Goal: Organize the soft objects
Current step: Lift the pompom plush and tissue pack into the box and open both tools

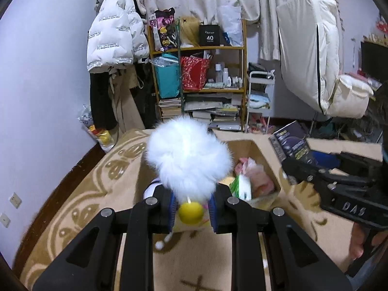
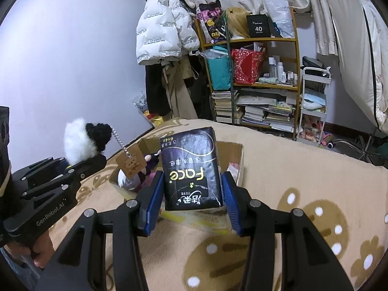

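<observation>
Above the cardboard box [image 2: 238,162], the left gripper [image 1: 191,209] is clamped on a fluffy white plush toy [image 1: 188,156], and the right gripper [image 2: 192,201] squeezes a black tissue pack [image 2: 191,167]. Both seem light and soft, so gripping low at the middle looks safest.

"Face" tissue pack [image 2: 192,169] ("40" box [image 2: 258,26])

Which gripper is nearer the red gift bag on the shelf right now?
Neither clearly. The left gripper, shut on the fluffy white plush, and the right gripper, holding the black tissue pack, both sit over the cardboard box, far from the red gift bag.
</observation>
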Available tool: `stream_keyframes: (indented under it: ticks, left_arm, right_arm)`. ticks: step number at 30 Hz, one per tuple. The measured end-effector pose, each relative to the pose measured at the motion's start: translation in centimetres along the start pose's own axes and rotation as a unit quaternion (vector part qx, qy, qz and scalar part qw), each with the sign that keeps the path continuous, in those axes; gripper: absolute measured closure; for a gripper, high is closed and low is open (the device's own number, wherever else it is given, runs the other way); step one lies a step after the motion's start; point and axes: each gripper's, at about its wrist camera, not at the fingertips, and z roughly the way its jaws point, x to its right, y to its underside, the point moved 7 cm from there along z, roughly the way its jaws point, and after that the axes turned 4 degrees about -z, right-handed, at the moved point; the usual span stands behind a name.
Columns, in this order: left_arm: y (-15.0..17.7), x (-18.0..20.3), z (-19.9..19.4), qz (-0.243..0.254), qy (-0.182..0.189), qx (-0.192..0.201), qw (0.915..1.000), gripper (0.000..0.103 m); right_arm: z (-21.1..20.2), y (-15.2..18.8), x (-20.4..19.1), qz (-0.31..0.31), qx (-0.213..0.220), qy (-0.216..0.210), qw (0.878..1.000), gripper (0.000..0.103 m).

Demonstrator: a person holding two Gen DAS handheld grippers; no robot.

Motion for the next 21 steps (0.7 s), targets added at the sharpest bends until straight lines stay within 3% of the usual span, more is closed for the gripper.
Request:
stream_keyframes:
  ticks: [9,21]
  left_arm:
    - [-1.5,0.8,3.3,0.002,0.022,-0.006,0.9997,0.082]
    - [0.2,0.9,7.7,-0.006,0.035,-0.063,0.9974,0.078]
  right_arm:
    - [3.7,-0.8,0.6,-0.004,-0.015,-0.006,1.000,0.053]
    - [8.4,0.5,3.1,0.031,-0.052,-0.017,0.998,0.052]
